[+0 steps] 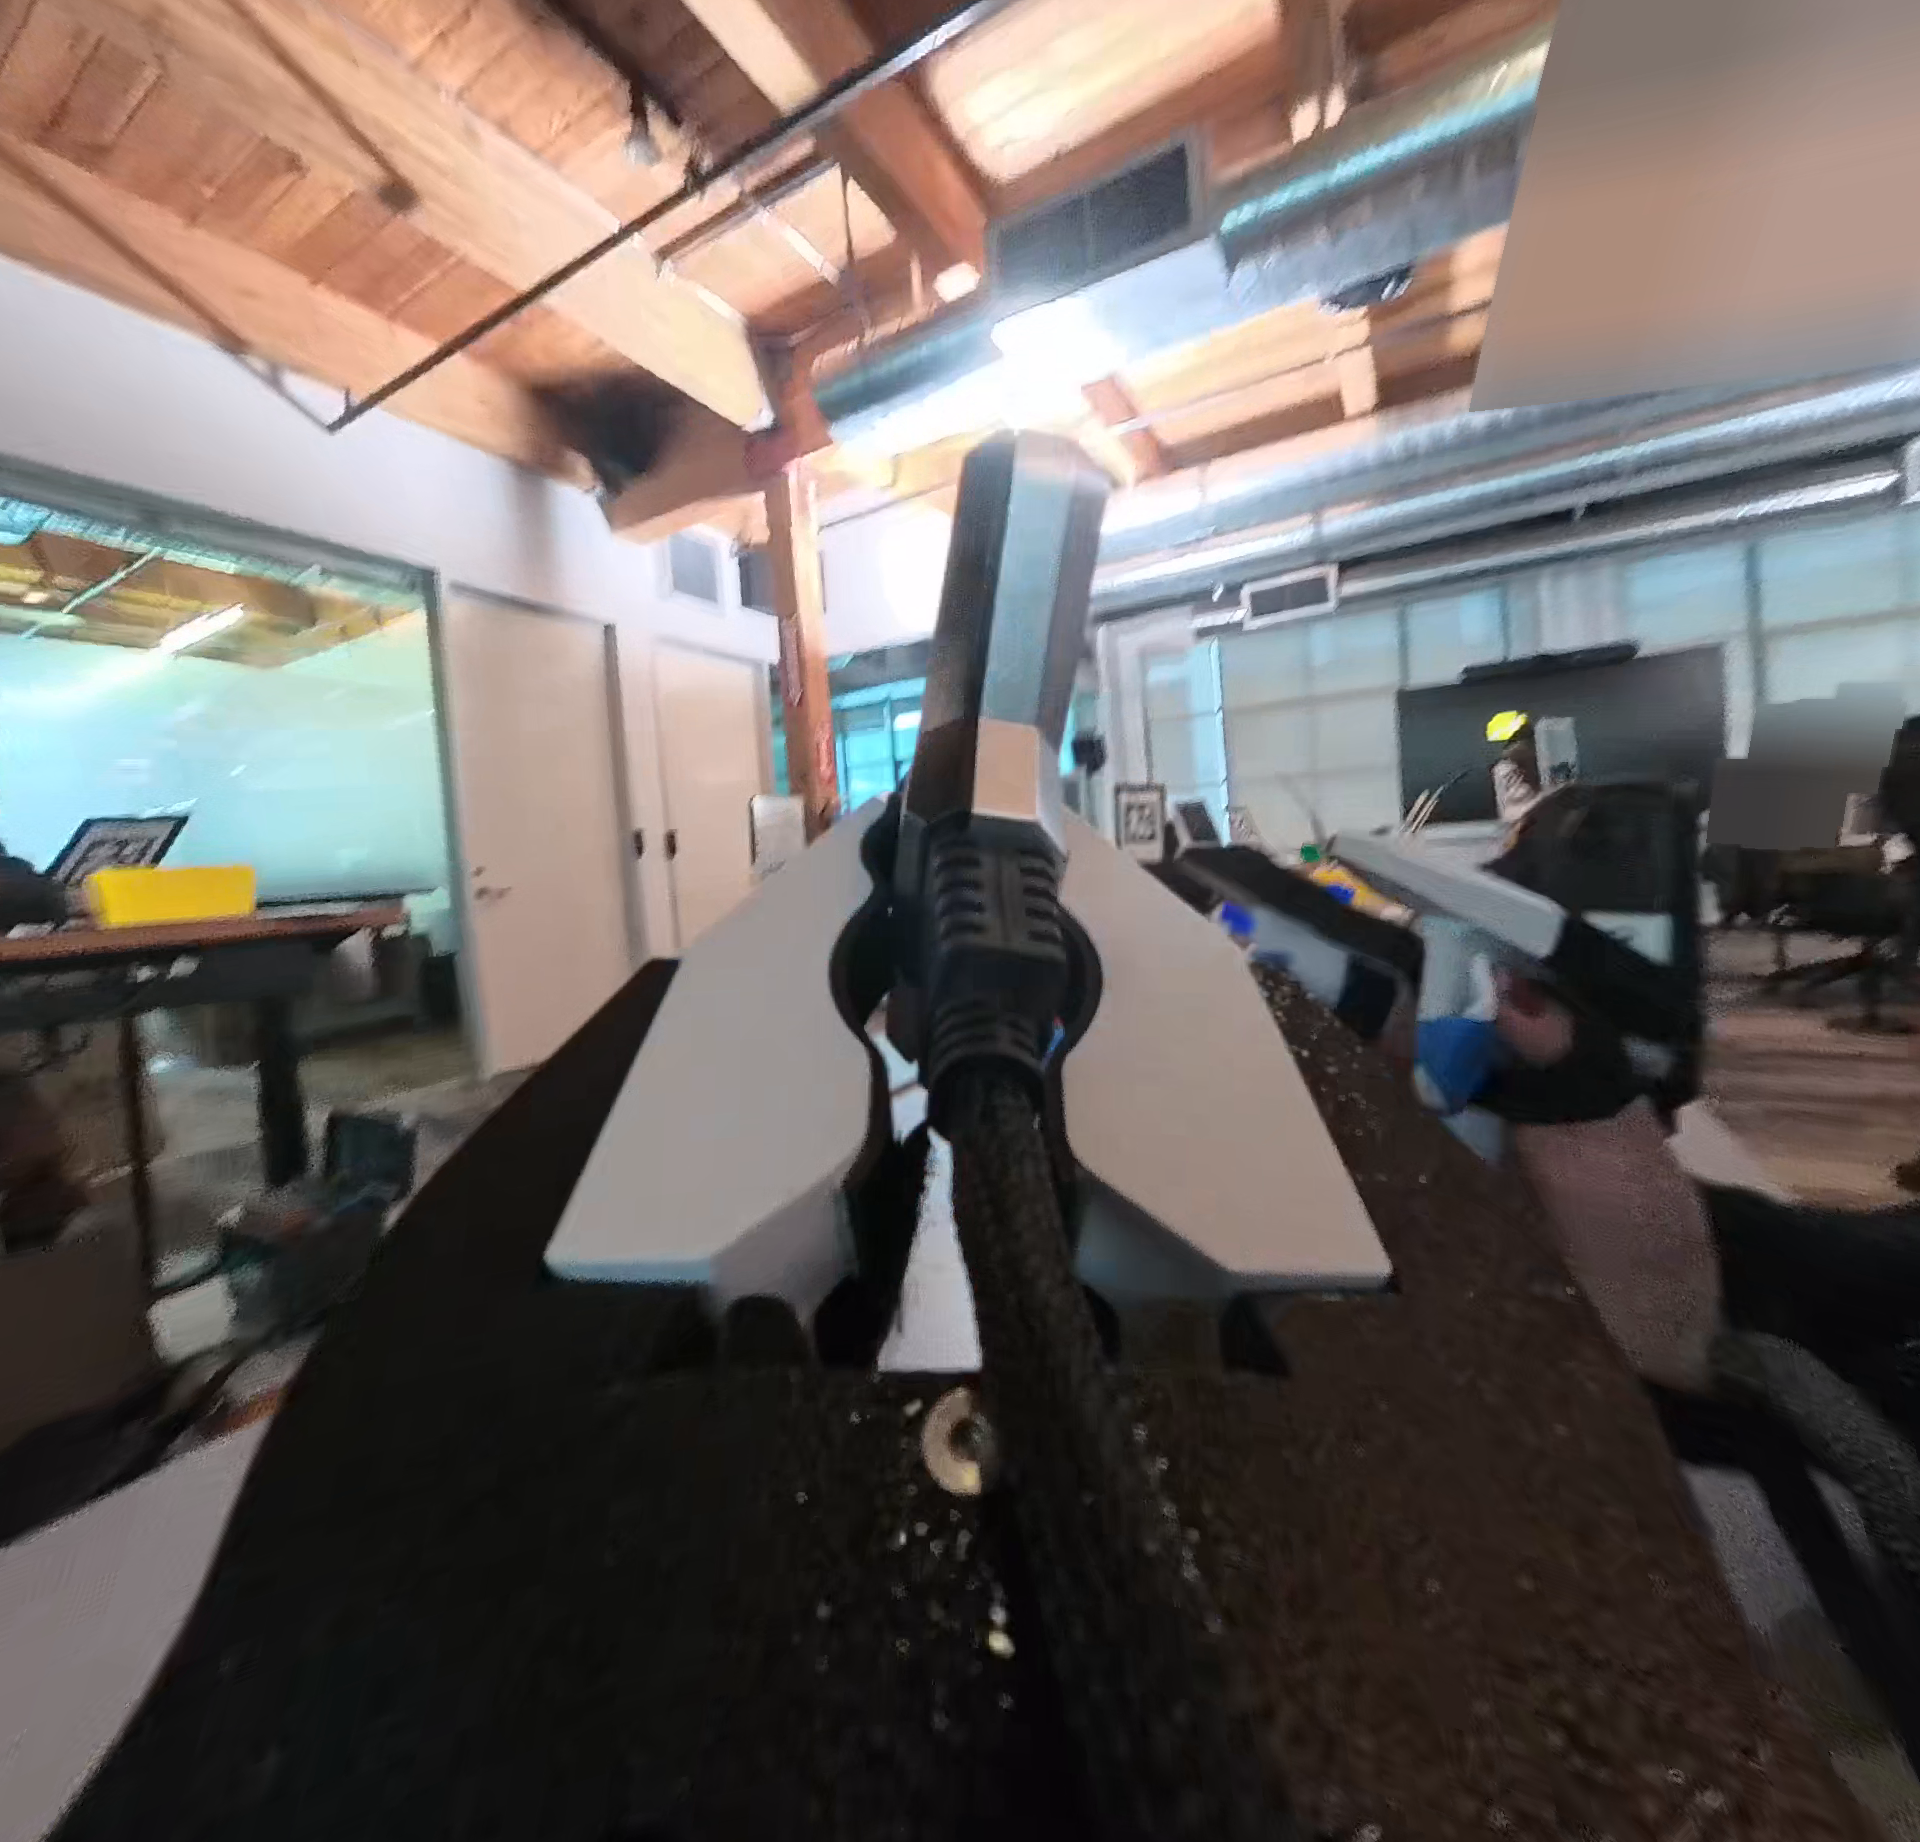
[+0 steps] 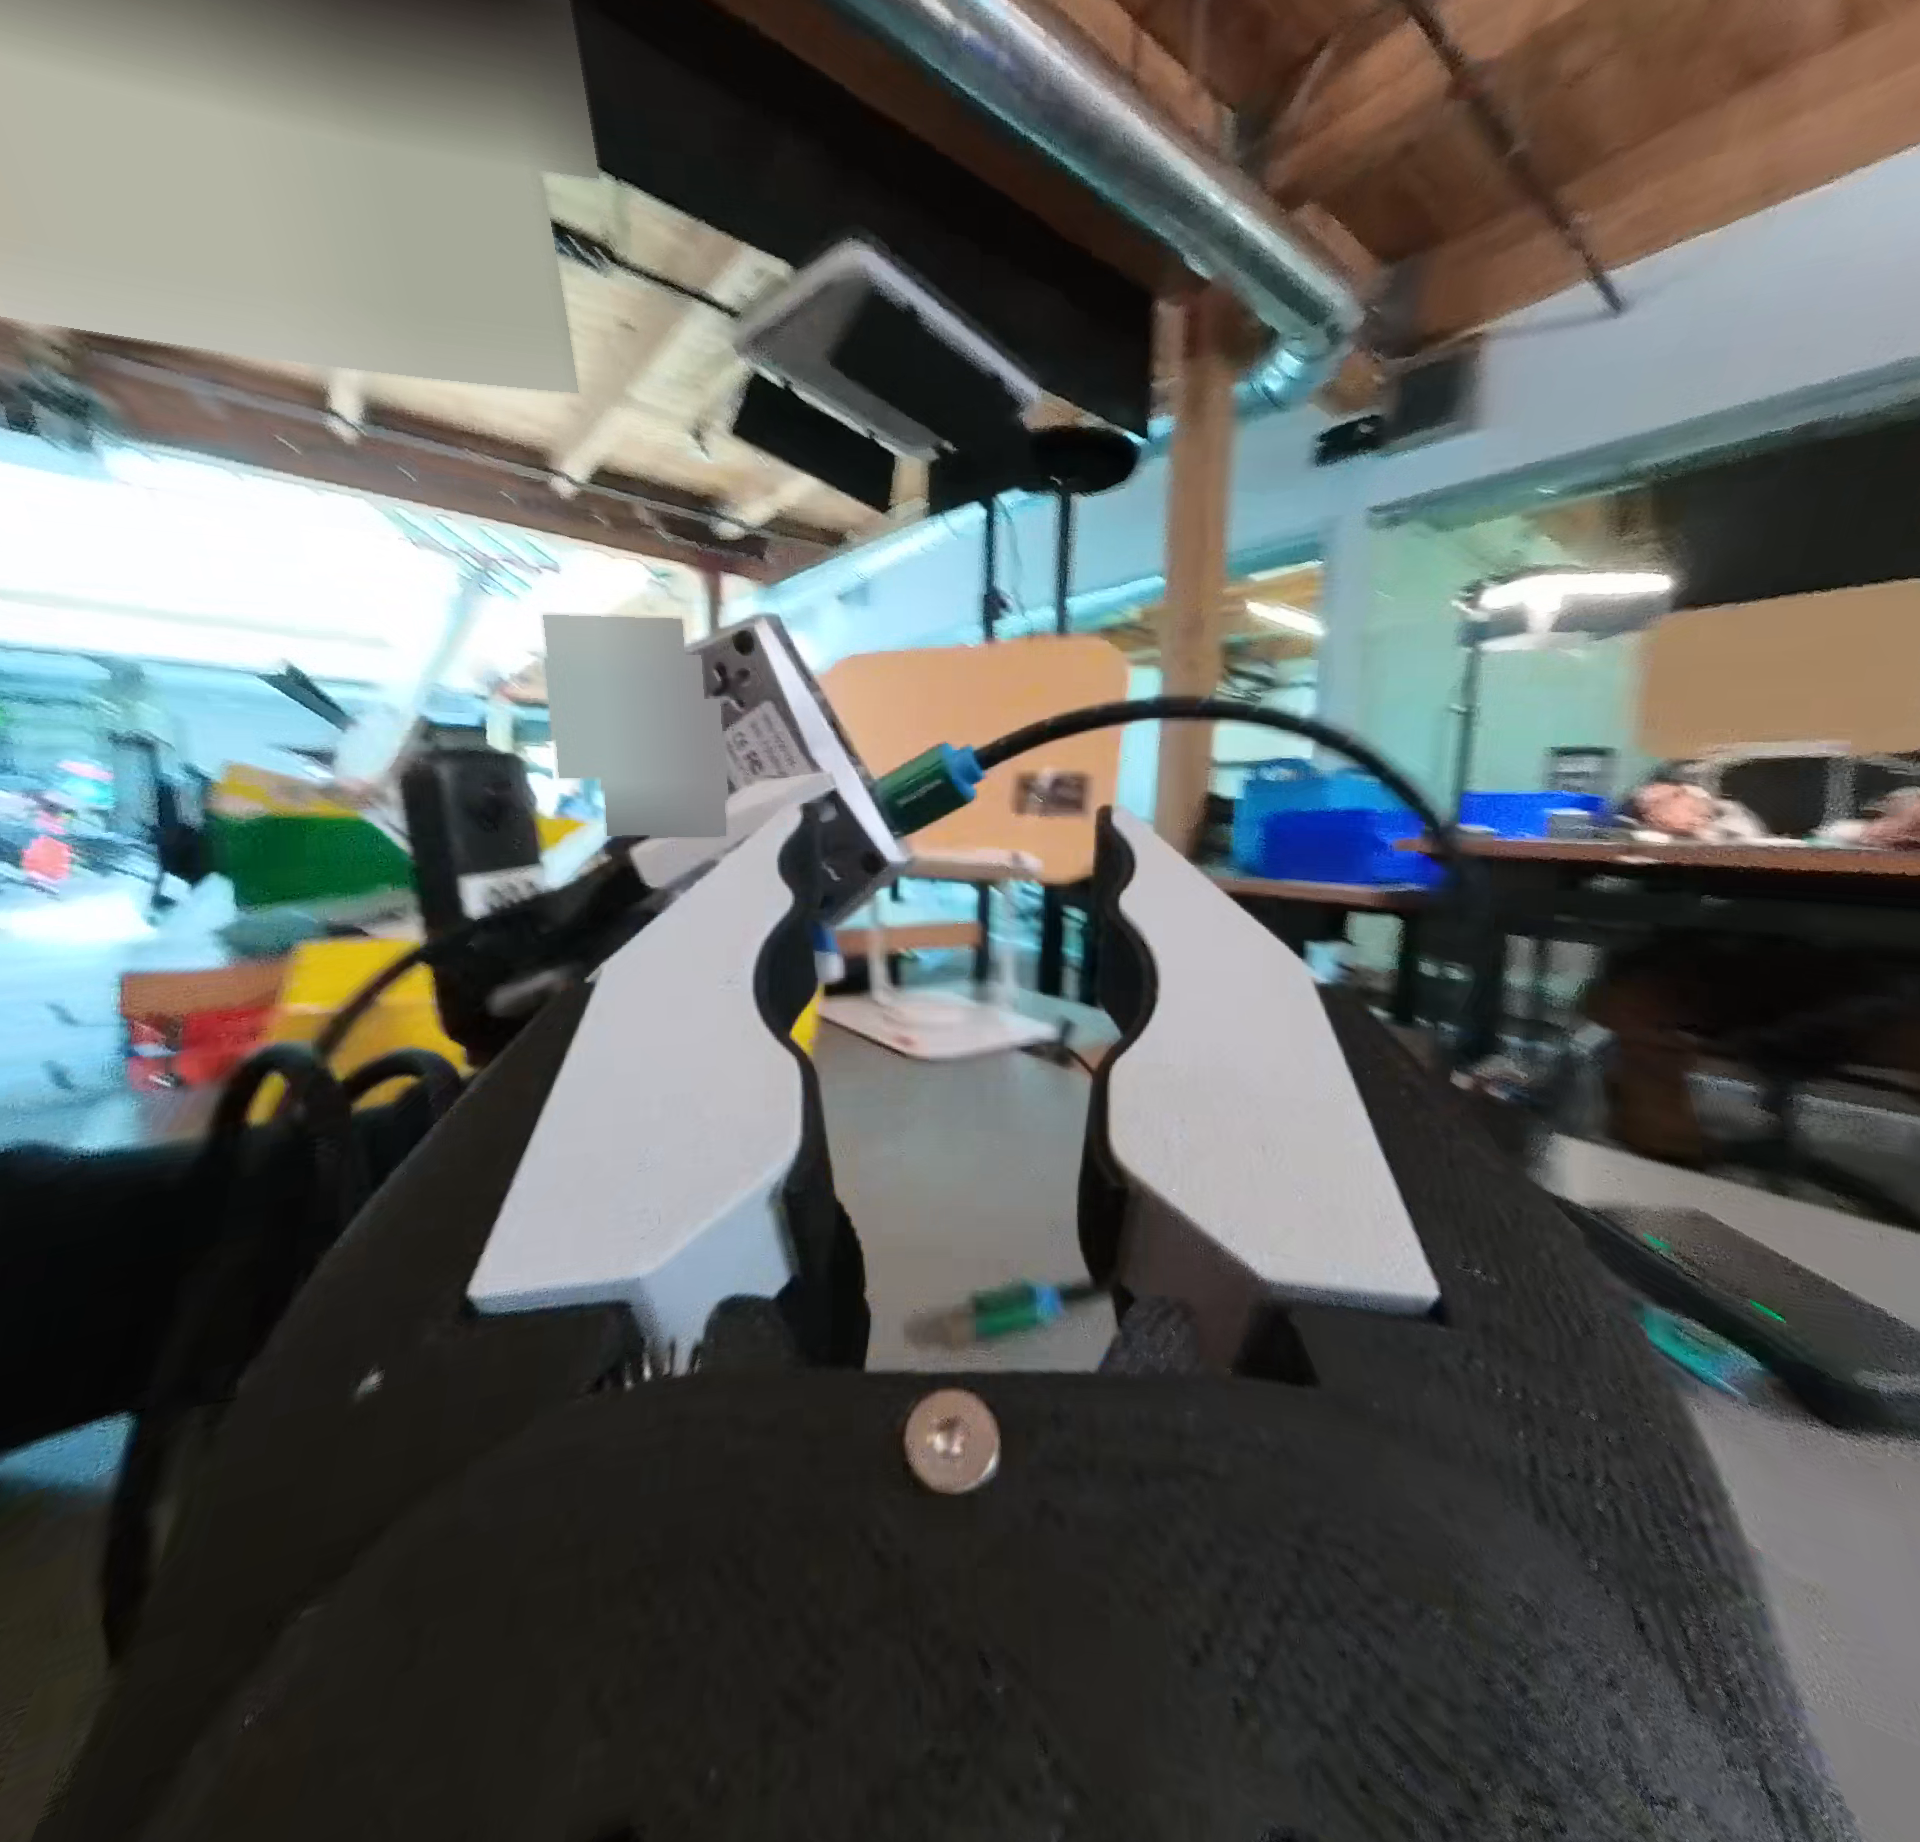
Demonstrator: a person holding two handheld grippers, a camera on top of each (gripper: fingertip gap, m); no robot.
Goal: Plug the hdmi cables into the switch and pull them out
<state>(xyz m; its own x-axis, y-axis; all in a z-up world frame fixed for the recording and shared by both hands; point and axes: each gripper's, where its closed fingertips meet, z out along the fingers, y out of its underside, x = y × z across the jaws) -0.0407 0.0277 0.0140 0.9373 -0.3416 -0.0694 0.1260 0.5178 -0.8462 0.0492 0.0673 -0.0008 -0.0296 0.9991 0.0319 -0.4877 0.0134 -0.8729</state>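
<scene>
a: left gripper point(image 1: 971, 951), why raised so high?

b: its fingers are pinched on the black ribbed plug point(image 1: 987, 919) of a braided cable point(image 1: 1023, 1262), and the switch point(image 1: 1013, 629) stands straight out beyond the tips, off the table. i judge it's held up so the other tongs can reach the ports.

a: right gripper point(image 2: 951, 919)?

b: spread wide, nothing between the fingers. the same switch point(image 2: 800, 753) hangs just past its left fingertip, tilted.

a: the switch itself?

b: small silver metal box, dark faces, a label on one side. a green-and-blue plug point(image 2: 920, 790) sits in it, thin black cable point(image 2: 1247, 727) arcing away right. a second green plug point(image 2: 1013, 1309) lies on the table low between the right fingers.
</scene>
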